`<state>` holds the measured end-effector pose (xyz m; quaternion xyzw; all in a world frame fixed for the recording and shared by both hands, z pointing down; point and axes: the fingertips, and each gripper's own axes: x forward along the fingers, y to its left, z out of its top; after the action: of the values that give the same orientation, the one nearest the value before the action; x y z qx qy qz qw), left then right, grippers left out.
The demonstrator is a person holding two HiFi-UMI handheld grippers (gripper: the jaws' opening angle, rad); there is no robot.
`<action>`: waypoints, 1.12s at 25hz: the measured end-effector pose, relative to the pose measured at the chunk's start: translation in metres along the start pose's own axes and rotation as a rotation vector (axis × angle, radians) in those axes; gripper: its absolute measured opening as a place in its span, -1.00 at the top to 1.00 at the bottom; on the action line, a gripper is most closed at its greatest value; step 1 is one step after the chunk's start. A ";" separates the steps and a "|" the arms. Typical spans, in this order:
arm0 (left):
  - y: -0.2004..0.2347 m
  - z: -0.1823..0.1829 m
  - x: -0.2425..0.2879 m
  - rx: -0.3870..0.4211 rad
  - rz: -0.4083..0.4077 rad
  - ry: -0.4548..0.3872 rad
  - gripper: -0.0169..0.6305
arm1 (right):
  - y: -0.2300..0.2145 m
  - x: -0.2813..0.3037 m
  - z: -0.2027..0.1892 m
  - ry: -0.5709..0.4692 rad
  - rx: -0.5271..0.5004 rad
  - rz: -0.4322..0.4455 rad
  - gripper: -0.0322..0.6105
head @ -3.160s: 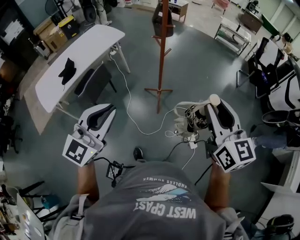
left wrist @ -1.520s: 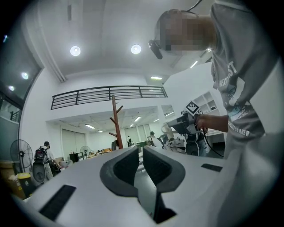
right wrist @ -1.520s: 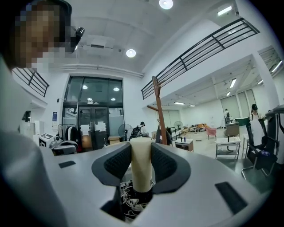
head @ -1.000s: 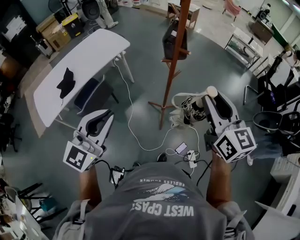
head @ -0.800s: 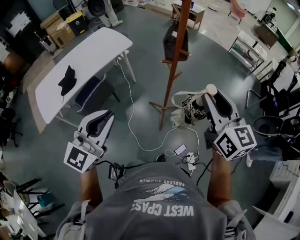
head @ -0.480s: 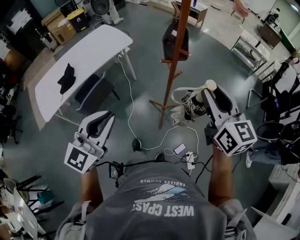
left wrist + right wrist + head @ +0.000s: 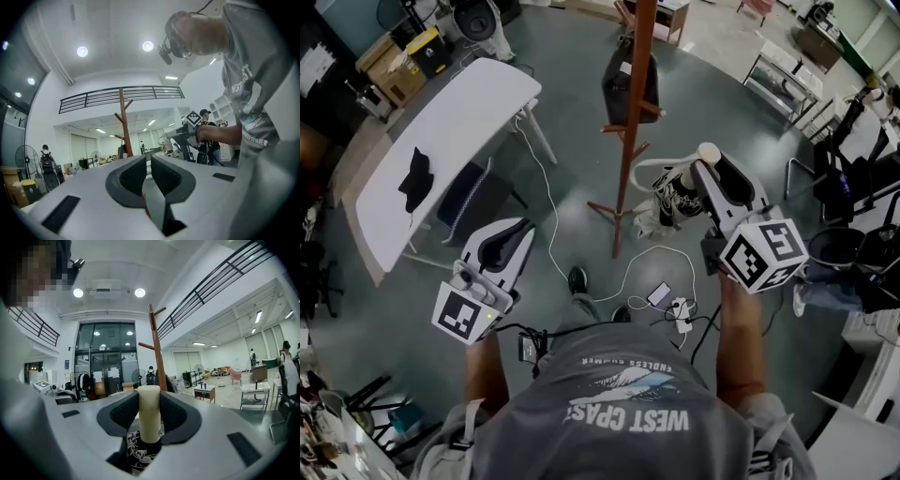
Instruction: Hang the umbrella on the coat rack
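Note:
The brown wooden coat rack (image 7: 631, 131) stands on the grey floor just ahead, with a black bag (image 7: 630, 86) hanging on it. My right gripper (image 7: 705, 169) is shut on the umbrella's cream handle (image 7: 149, 420), held upright to the right of the pole. The folded black-and-white canopy (image 7: 675, 195) and a white strap loop (image 7: 649, 170) hang below the jaws. The rack pole (image 7: 156, 352) rises close behind the handle in the right gripper view. My left gripper (image 7: 508, 242) hangs low at the left, shut with nothing in it (image 7: 148, 165); the rack (image 7: 123, 123) shows far off there.
A white table (image 7: 459, 112) with a small black object (image 7: 416, 180) and a dark chair (image 7: 475, 190) stands at the left. White cable, a power strip (image 7: 680, 310) and a phone (image 7: 658, 295) lie on the floor near my feet. Chairs (image 7: 853, 178) crowd the right.
The person has walked closer to the coat rack. The right gripper with the umbrella has risen and moved toward the pole. The left gripper stays as it was.

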<state>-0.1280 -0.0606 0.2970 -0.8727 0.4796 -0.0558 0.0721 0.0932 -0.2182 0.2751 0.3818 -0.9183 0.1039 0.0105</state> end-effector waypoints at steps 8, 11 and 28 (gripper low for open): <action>0.028 -0.004 0.019 0.021 -0.060 -0.029 0.82 | -0.024 0.036 -0.012 0.023 0.018 -0.075 0.40; 0.037 -0.009 0.025 0.017 -0.082 -0.027 0.82 | -0.033 0.049 -0.016 0.031 0.025 -0.098 0.40; 0.065 -0.033 0.038 -0.008 -0.148 0.030 0.82 | -0.090 0.105 -0.046 0.063 0.083 -0.211 0.40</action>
<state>-0.1664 -0.1297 0.3188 -0.9051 0.4152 -0.0721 0.0571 0.0791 -0.3441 0.3468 0.4731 -0.8671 0.1518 0.0344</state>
